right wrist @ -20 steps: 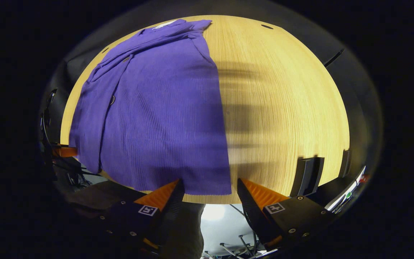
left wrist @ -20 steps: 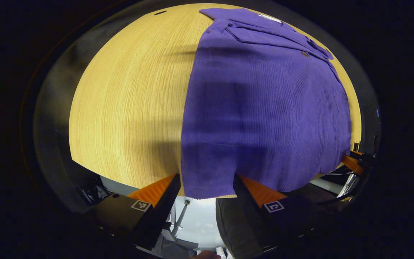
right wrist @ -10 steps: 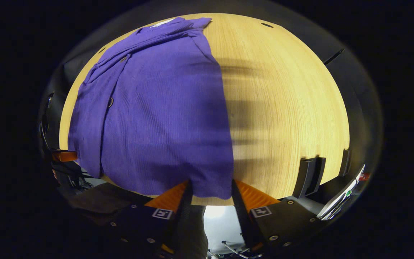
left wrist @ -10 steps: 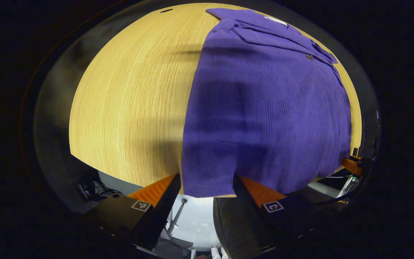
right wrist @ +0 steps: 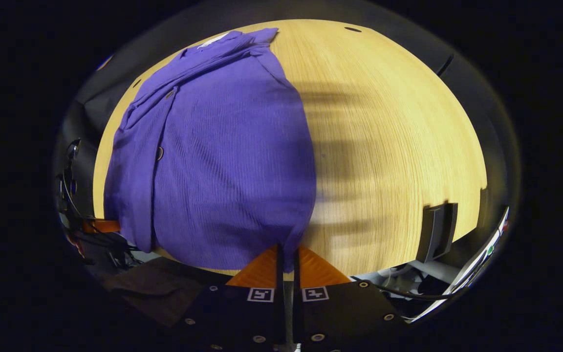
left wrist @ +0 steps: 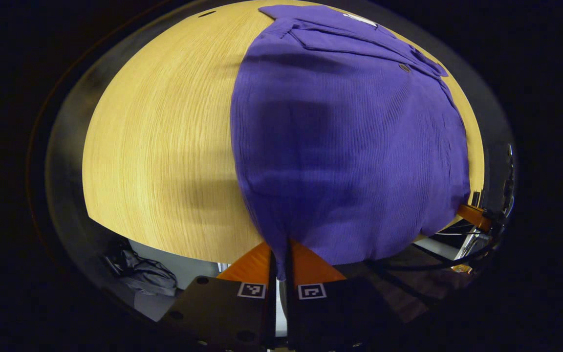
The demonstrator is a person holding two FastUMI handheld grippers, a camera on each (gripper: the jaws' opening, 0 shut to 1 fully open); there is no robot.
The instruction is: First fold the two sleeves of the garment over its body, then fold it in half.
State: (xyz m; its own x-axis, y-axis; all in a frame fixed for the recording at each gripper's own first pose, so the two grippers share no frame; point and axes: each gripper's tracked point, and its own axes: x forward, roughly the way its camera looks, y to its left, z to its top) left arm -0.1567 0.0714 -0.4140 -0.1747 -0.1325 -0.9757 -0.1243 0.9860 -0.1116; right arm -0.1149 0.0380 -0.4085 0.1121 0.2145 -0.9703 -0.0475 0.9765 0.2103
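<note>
Garment (left wrist: 350, 146): purple ribbed knit, fine vertical ribs. It lies flat on the table with the collar end far and the hem end near. The folded-over part makes a raised band along the right side in the left gripper view and along the left side in the right gripper view.
Buttons: a small round dark button (left wrist: 403, 67) sits near the far collar end; another (right wrist: 159, 153) shows on the folded band in the right gripper view.
Label: a pale tag (left wrist: 359, 19) at the far neckline, too small to make out.
Left gripper (left wrist: 280, 254): fingers pressed together, pinching the near hem corner of the garment; the cloth bunches to a point where it enters the pinch.
Right gripper (right wrist: 287, 256): fingers closed on the other near hem corner; the fabric draws into a narrow tuck between them.
Table (right wrist: 399, 137): light wood, straight fine grain, rounded edge. Soft banded shadows cross it beside the garment.
Table holes: small dark oval openings (right wrist: 352, 29) near the far edge.
Bracket: a dark curved piece (right wrist: 437, 230) stands at the table's near right edge in the right gripper view.
Cables: dark wires (right wrist: 74, 195) hang beyond the table's left edge.
</note>
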